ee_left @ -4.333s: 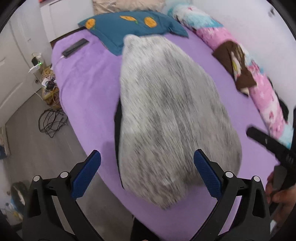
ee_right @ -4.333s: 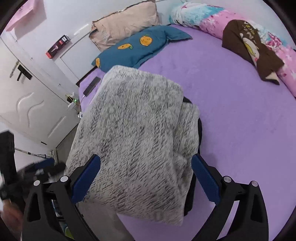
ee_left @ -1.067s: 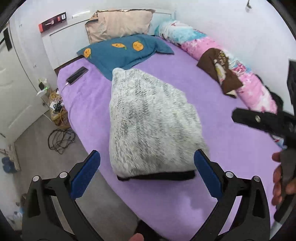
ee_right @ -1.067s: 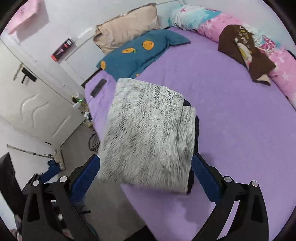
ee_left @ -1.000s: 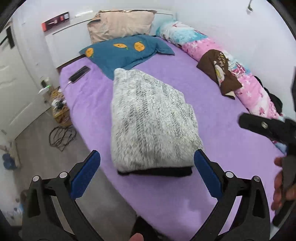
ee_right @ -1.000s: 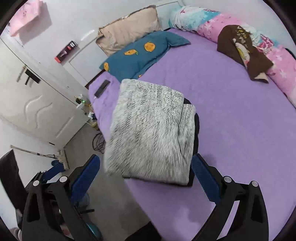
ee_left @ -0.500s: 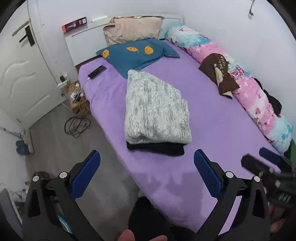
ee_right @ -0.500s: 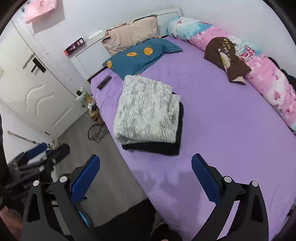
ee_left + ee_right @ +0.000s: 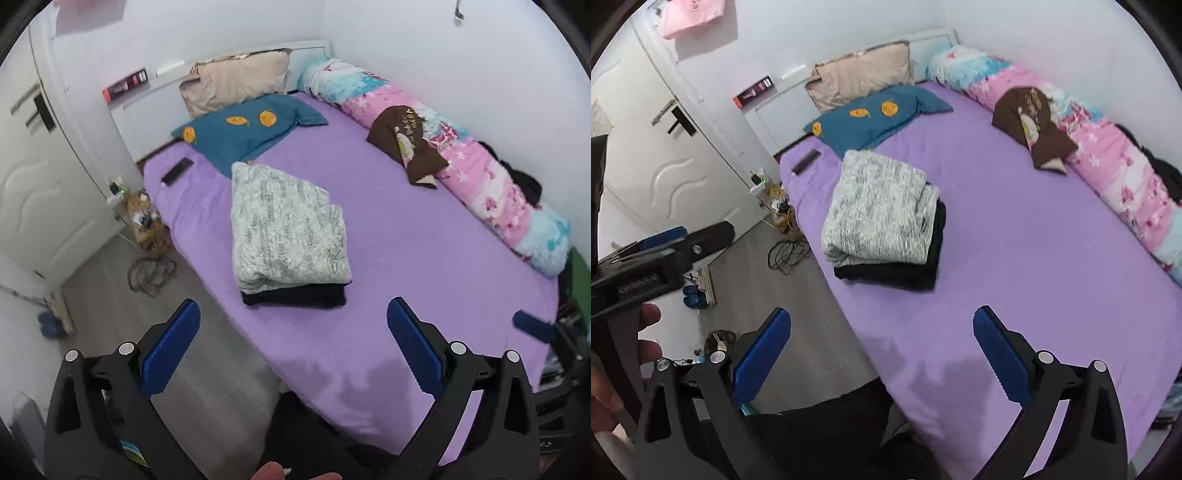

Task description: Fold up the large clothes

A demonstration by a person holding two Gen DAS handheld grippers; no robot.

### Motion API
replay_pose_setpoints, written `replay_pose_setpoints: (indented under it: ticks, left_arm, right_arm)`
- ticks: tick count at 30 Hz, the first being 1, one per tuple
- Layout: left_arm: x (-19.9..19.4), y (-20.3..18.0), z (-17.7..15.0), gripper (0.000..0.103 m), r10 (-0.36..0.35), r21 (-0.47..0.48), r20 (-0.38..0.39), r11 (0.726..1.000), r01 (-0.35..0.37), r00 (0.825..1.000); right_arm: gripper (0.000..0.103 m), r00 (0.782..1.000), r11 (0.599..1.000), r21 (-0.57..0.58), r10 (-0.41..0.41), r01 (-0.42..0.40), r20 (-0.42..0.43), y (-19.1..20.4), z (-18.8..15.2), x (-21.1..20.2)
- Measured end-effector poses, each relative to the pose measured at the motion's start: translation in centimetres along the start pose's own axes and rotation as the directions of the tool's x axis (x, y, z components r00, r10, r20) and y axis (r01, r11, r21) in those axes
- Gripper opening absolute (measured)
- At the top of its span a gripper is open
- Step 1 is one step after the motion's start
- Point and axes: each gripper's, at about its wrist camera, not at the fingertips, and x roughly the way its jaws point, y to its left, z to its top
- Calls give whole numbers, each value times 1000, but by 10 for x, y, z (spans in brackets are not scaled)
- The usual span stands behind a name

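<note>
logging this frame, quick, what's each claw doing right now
Left claw: open, holding nothing, clear of the folded grey garment.
Right claw: open, holding nothing.

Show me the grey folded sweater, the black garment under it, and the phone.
grey folded sweater (image 9: 284,225), left wrist view, middle of top face
black garment (image 9: 890,277), right wrist view, front edge
phone (image 9: 177,171), left wrist view, screen centre
</note>
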Motion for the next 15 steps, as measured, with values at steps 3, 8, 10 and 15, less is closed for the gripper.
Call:
replay_pose_setpoints:
  ticks: [3, 8, 10, 15]
  left_arm:
    - [-4, -3, 2, 97, -18, -15, -30, 1000, 18, 999]
    - [-18, 2, 0, 97, -36, -59, -32, 998, 34, 999]
    - [-22, 7, 1, 97, -35, -75, -23, 997, 33, 999]
    - [-31, 8, -2, 97, -34, -64, -1, 997, 33, 999]
  right_arm:
    - [97, 1000, 1000, -8, 8, -8, 12, 3, -1, -6]
    - [97, 1000, 999, -48, 11, -10, 30, 13, -1, -14]
    - [97, 999, 999, -51, 17, -15, 31, 15, 0, -14]
    - [97, 999, 998, -55, 18, -16, 36, 17, 0, -15]
